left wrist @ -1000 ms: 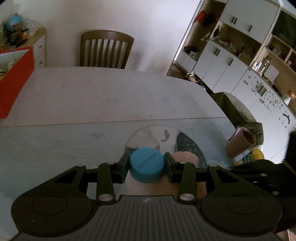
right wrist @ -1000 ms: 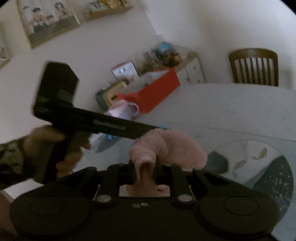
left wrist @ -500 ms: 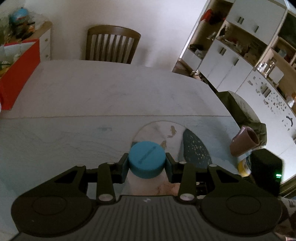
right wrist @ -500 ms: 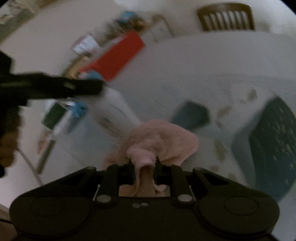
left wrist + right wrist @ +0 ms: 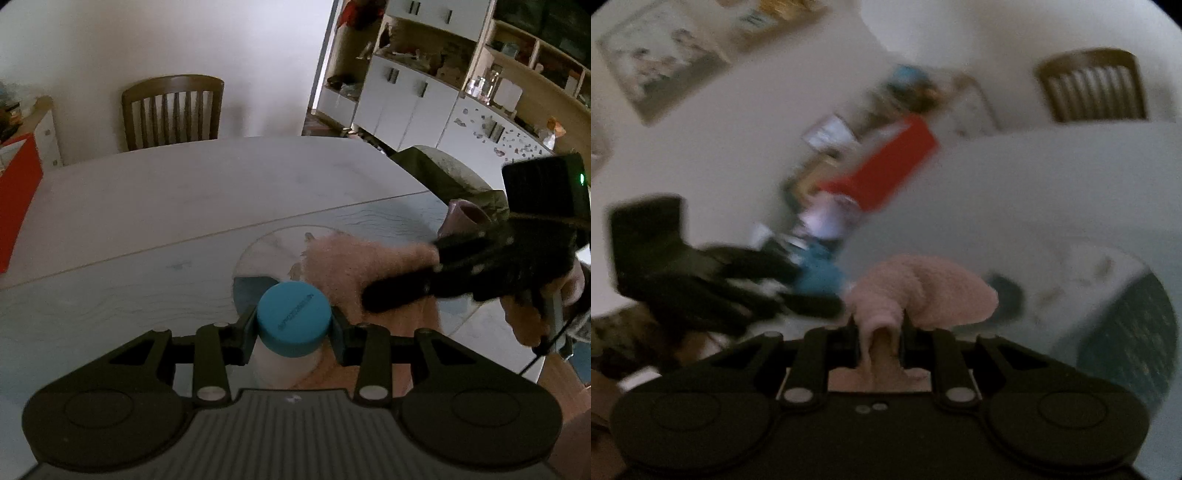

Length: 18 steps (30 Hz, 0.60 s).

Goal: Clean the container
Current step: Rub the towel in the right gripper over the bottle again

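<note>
My left gripper (image 5: pixel 294 325) is shut on a white container with a blue lid (image 5: pixel 294 318), held above the table. Its pale body (image 5: pixel 284 363) shows below the lid. A fluffy pink cloth (image 5: pixel 351 266) lies just right of the lid, and my right gripper (image 5: pixel 879 332) is shut on it. In the right wrist view the pink cloth (image 5: pixel 923 291) bulges forward from the jaws, with the blue lid (image 5: pixel 820 275) blurred to its left beside the other gripper's black body (image 5: pixel 701 280). A hand (image 5: pixel 535 314) holds the right gripper's handle.
A round glass mat (image 5: pixel 269 247) with teal patches lies on the white table (image 5: pixel 184 192). A pink mug (image 5: pixel 465 218) lies tipped at the right edge. A red box (image 5: pixel 14 206) stands far left, a wooden chair (image 5: pixel 173 107) behind the table, cupboards (image 5: pixel 424 99) at right.
The right gripper swung the pink cloth up beside the container's lid. The left gripper turned rightward with the container still in its hold.
</note>
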Each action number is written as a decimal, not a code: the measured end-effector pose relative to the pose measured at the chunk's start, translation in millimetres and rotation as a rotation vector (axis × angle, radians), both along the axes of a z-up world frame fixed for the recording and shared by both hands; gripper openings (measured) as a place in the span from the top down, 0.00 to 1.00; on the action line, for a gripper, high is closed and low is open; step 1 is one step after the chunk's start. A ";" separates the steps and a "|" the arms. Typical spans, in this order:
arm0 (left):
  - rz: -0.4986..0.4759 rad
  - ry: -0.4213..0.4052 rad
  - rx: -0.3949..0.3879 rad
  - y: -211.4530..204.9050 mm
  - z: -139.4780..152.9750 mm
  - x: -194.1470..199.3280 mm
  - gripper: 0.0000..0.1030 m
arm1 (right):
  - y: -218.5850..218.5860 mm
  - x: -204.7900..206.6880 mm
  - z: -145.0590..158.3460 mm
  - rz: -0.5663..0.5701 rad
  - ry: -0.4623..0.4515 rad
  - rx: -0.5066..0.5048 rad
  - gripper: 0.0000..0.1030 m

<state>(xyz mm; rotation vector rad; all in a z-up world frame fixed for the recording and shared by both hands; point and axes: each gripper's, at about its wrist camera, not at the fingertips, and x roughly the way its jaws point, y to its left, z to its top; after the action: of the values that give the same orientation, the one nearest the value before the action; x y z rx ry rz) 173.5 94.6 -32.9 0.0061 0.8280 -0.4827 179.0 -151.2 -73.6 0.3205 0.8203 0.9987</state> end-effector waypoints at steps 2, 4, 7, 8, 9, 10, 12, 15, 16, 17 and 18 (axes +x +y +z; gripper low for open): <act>-0.007 -0.003 0.005 -1.5 -0.2 -0.8 0.62 | 4.3 7.1 2.6 0.020 0.013 0.036 0.84; -0.005 -0.002 0.007 -1.3 0.0 -1.0 0.62 | 9.4 19.7 -1.9 0.024 0.049 0.053 0.84; 0.000 0.002 0.002 -0.6 -0.2 -1.2 0.62 | 4.4 34.9 -20.8 -0.008 0.147 0.111 0.84; -0.002 0.002 0.004 -0.2 -0.4 -0.9 0.62 | -0.4 34.5 -24.9 -0.017 0.165 0.119 0.84; -0.004 0.001 0.007 -0.5 -0.3 -1.2 0.62 | -0.5 37.1 -29.8 -0.027 0.180 0.115 0.84; -0.006 -0.001 0.012 -1.4 -0.4 -2.0 0.62 | -1.1 37.8 -32.9 -0.030 0.188 0.107 0.84; -0.007 -0.002 0.018 -3.1 -0.1 -2.5 0.62 | -2.9 35.9 -34.7 -0.028 0.191 0.089 0.84; -0.004 -0.002 0.016 -3.4 -0.4 -2.5 0.62 | 2.4 39.2 -37.3 -0.022 0.187 0.048 0.84; -0.002 -0.001 0.015 -4.0 -0.3 -2.4 0.62 | 4.4 39.4 -37.5 -0.019 0.182 0.031 0.84; 0.000 -0.001 0.015 -4.2 -0.2 -2.6 0.62 | 6.4 39.4 -38.4 -0.014 0.181 0.017 0.84; 0.001 -0.001 0.014 -4.3 -0.2 -3.1 0.62 | 8.2 39.7 -39.7 -0.014 0.182 0.002 0.84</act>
<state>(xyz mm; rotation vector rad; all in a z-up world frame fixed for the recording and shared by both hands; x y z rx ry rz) 170.4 90.3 -33.1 0.0184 0.8305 -0.4758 218.7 -143.0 -113.3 0.4227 0.9799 0.9674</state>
